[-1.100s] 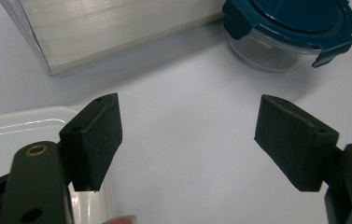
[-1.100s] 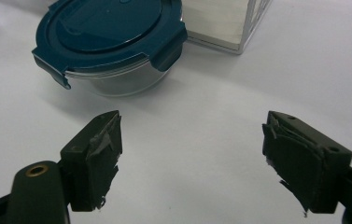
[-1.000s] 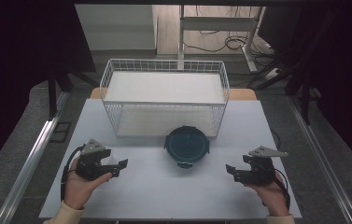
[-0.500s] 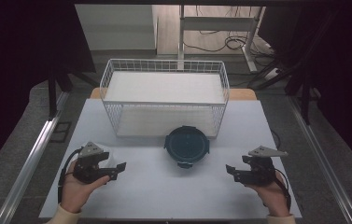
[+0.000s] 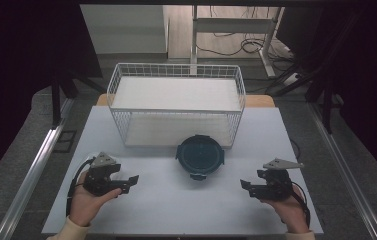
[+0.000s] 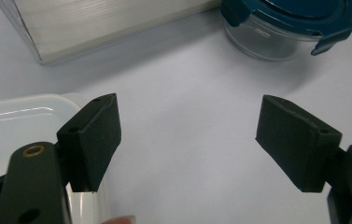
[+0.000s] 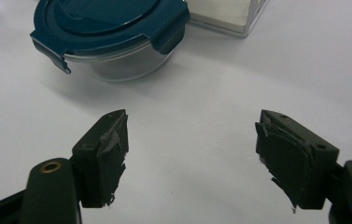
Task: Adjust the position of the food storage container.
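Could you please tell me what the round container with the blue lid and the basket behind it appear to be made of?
Round container: the clear, glossy body looks like glass or hard clear plastic; its dark blue lid, with snap flaps, looks like matte plastic. Basket: thin white-coated metal wire, judging by the fine grid walls, with a flat pale panel as its floor.

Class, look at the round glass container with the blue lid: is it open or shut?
Shut. The blue lid sits flat on the glass container, covering its rim; at least one clip flares outward unlatched.
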The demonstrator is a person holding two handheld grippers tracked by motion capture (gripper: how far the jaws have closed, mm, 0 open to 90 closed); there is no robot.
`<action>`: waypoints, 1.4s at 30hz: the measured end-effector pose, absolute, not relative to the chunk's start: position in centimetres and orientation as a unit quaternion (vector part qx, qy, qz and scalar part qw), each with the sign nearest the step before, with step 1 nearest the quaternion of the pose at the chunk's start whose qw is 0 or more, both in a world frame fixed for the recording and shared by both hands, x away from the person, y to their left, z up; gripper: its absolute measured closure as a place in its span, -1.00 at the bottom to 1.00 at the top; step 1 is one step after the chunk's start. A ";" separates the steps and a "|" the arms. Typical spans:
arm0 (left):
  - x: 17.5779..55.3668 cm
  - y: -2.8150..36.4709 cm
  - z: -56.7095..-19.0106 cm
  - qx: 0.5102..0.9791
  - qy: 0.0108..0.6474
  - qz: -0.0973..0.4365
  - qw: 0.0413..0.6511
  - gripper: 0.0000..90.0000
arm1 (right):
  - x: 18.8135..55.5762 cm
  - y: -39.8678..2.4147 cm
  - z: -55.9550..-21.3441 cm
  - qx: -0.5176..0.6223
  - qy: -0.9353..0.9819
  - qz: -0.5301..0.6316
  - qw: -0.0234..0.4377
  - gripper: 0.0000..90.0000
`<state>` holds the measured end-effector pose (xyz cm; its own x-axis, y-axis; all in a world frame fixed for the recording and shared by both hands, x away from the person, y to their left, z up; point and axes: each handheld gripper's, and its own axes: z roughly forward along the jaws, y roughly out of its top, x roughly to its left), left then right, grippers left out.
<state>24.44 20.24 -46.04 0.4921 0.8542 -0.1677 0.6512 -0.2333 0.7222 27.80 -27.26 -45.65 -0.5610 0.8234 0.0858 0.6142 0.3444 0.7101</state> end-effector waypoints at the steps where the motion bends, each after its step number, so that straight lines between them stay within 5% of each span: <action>1: 24.4 20.2 -46.0 0.774 0.486 0.132 0.383 -0.52 | 27.8 -27.3 -45.6 0.445 0.807 0.360 0.145 -0.43; 24: 24.5 19.8 -46.7 0.789 0.471 0.124 0.374 -0.52 | 28.2 -26.3 -45.4 0.448 0.808 0.354 0.145 -0.29; 42: 24.4 20.3 -46.6 0.785 0.476 0.124 0.378 -0.52 | 32.4 -23.3 -41.3 0.423 0.823 0.351 0.143 -0.13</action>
